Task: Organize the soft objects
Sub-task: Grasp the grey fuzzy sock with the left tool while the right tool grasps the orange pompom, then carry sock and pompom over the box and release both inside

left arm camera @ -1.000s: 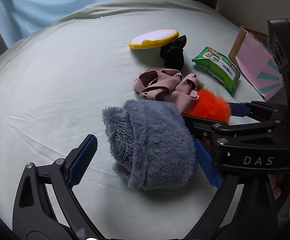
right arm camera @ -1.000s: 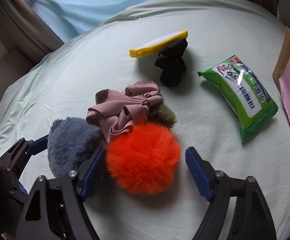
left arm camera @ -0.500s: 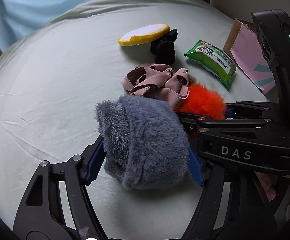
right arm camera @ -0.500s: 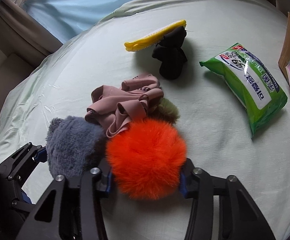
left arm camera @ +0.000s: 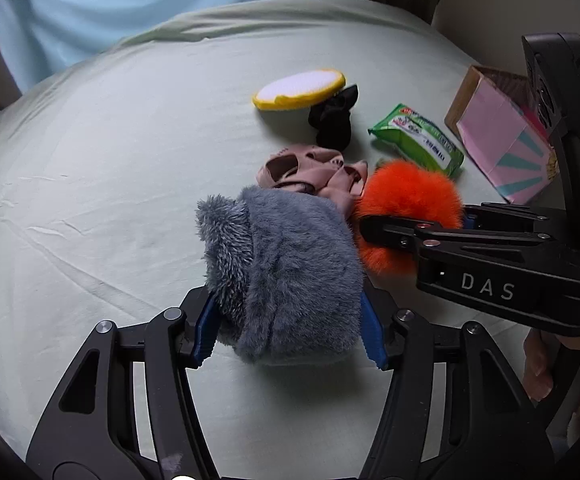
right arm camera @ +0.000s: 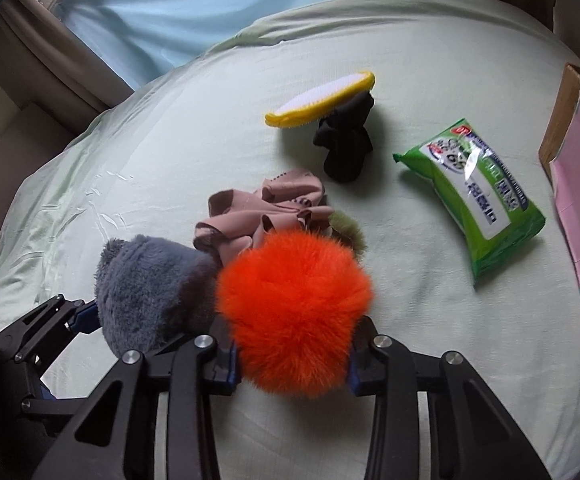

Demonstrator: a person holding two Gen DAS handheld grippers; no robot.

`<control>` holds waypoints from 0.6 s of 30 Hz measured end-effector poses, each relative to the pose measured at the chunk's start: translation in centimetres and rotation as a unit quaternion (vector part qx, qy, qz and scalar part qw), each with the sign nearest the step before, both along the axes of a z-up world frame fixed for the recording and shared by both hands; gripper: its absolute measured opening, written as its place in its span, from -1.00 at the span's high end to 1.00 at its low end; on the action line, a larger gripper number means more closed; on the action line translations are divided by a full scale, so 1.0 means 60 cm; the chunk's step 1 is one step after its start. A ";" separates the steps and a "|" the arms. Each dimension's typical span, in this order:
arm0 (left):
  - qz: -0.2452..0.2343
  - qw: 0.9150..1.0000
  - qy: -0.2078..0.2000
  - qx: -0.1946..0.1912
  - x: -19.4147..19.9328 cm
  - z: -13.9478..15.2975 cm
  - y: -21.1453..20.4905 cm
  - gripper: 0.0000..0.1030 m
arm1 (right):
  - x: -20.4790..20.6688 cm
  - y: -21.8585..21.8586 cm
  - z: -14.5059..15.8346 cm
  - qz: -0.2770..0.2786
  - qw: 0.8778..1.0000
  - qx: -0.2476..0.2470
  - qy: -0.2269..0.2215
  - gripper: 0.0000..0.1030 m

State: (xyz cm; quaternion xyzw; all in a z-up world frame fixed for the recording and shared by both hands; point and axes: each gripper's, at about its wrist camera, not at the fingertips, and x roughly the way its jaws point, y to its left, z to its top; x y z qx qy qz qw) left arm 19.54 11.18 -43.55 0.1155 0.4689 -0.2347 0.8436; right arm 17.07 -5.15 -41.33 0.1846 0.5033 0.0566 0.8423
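Closing from a wide spread, the left gripper (left arm camera: pixel 290 332) pinches the grey plush piece (left arm camera: pixel 285 268) and the right gripper (right arm camera: pixel 292 360) the orange pom-pom (right arm camera: pixel 294 312), both now gripped just above the bed (left arm camera: pixel 89 200), ready to carry.

R tongs (right arm camera: pixel 292 354) closing on orange pom-pom (right arm camera: pixel 294 312), grey fur item (right arm camera: pixel 145 292) beside.

Both wrist views look steeply down, close, sharing the bed (left arm camera: pixel 109 168).

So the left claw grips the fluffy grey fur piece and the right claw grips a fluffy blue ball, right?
Not quite. The right gripper is closing on a fluffy orange ball, not a blue one, as the right wrist view shows. The left gripper does have the fluffy grey fur piece.
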 end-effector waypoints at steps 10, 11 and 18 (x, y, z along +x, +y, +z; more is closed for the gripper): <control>0.049 0.998 -0.023 -0.010 -0.033 0.122 0.010 -0.06 | -0.034 -0.017 0.132 0.015 0.999 -0.006 -0.038 0.32; 0.058 0.998 -0.025 -0.013 -0.037 0.142 0.010 -0.06 | -0.040 -0.019 0.149 0.017 0.999 -0.006 -0.042 0.32; 0.103 0.993 -0.052 -0.032 -0.070 0.283 -0.009 -0.06 | -0.079 -0.051 0.299 0.032 0.996 -0.017 -0.085 0.32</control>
